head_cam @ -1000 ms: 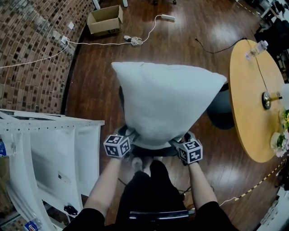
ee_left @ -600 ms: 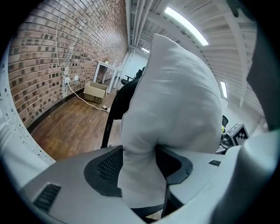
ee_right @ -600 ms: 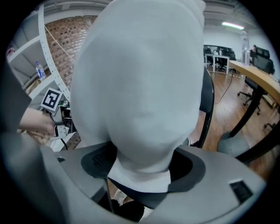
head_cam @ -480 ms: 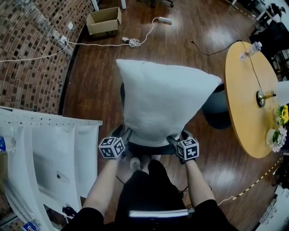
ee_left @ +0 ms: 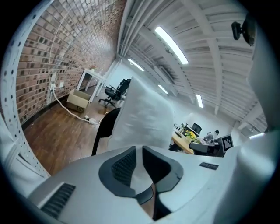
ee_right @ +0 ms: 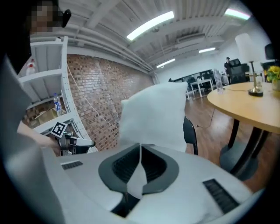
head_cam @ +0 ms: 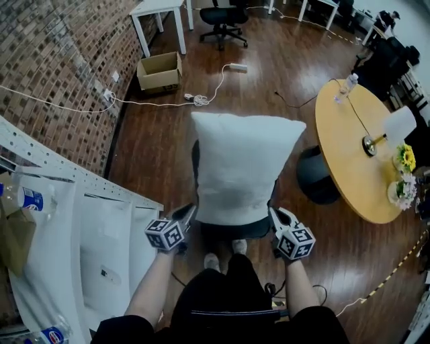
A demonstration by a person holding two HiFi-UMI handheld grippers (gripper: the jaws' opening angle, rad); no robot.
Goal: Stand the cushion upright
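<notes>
A white cushion [head_cam: 245, 164] stands on its lower edge on a black chair [head_cam: 232, 230], its face toward the chair's backrest. My left gripper [head_cam: 190, 212] is at the cushion's lower left corner and my right gripper [head_cam: 273, 213] at its lower right corner. In the left gripper view the jaws of the left gripper [ee_left: 139, 151] are closing with a fold of the cushion [ee_left: 142, 116] pinched between them. In the right gripper view the right gripper [ee_right: 140, 148] is closing too, with a thin flap of the cushion [ee_right: 153, 116] caught between its pads.
A round wooden table [head_cam: 349, 148] with a lamp, flowers and a bottle stands close on the right. A white shelf rack [head_cam: 67, 201] is at the left. Farther off on the wooden floor are a cardboard box [head_cam: 160, 70], a cable and an office chair [head_cam: 222, 17].
Both grippers have risen and their jaws have closed in on the cushion's lower corners. The cushion has tipped up from leaning forward to nearly upright. The head view now looks farther ahead.
</notes>
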